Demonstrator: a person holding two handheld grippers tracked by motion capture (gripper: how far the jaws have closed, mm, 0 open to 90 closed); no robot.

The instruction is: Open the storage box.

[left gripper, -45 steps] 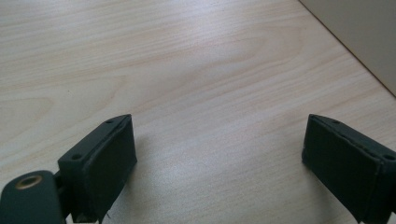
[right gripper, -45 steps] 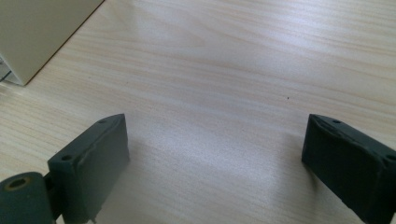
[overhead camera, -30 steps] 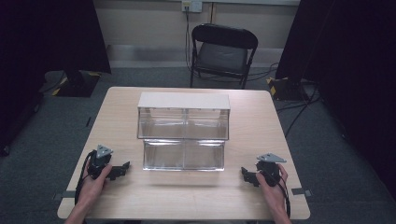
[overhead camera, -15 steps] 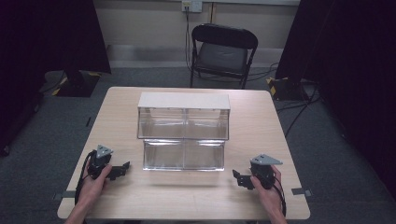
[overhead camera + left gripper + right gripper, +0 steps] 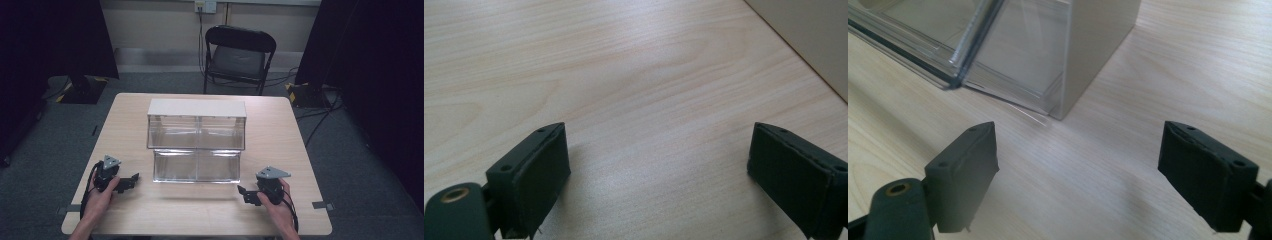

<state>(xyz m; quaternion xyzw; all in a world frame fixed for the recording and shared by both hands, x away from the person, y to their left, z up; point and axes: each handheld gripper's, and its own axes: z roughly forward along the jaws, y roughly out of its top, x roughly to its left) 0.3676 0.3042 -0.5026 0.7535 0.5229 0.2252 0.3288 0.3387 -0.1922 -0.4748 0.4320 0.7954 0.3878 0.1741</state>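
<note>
A clear plastic two-tier bin unit (image 5: 196, 145) with a white top stands at the table's middle, and its compartments look empty. My left gripper (image 5: 131, 181) rests on the table to the left of the unit's lower front. Its jaws are wide open over bare wood (image 5: 659, 150). My right gripper (image 5: 245, 194) sits near the front right, pointing left. It is open, with nothing between the jaws (image 5: 1080, 150). Just ahead of it are the clear lower bin (image 5: 1013, 45) and the unit's beige side wall (image 5: 1098, 50).
The light wooden table (image 5: 280, 125) has bare room on all sides of the unit. A black folding chair (image 5: 240, 55) stands behind the far edge. Cables (image 5: 320, 120) lie on the grey floor at the right. A plain beige surface (image 5: 809, 30) crosses the left gripper view's corner.
My right gripper has slid left along the table's front, closer to the unit's lower right corner. The left gripper has stayed put.
</note>
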